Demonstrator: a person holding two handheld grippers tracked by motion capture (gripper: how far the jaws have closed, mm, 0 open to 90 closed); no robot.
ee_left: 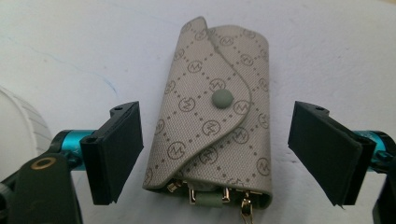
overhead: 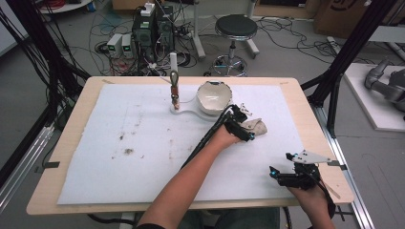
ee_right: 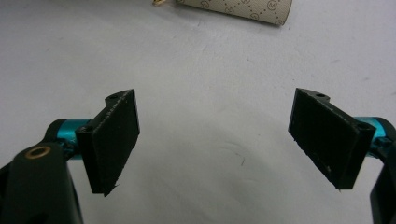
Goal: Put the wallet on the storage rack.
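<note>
— Key pouch [ee_left: 215, 126]: where does it lie, and which way does it run?

— On the white mat [overhead: 143, 143] that covers the wooden surface [overhead: 76, 114], right of centre in the high view, just below the white bowl [overhead: 214, 97]. In the left gripper view its long axis runs up and down the frame, rounded flap end toward the top, open end with gold clips at the bottom edge.

— How does it look?

— Beige-grey textured leather, curved flap shut with a grey-green snap. It carries a printed lattice of dotted diamonds with a circled letter in each, apparently an M; no other writing is legible.

— And the grippers?

— Left gripper [ee_left: 215, 154]: fingers spread wide on either side of the pouch, not touching it. Right gripper [ee_right: 219, 144]: fingers spread over bare mat, lower right in the high view, holding nothing.
</note>
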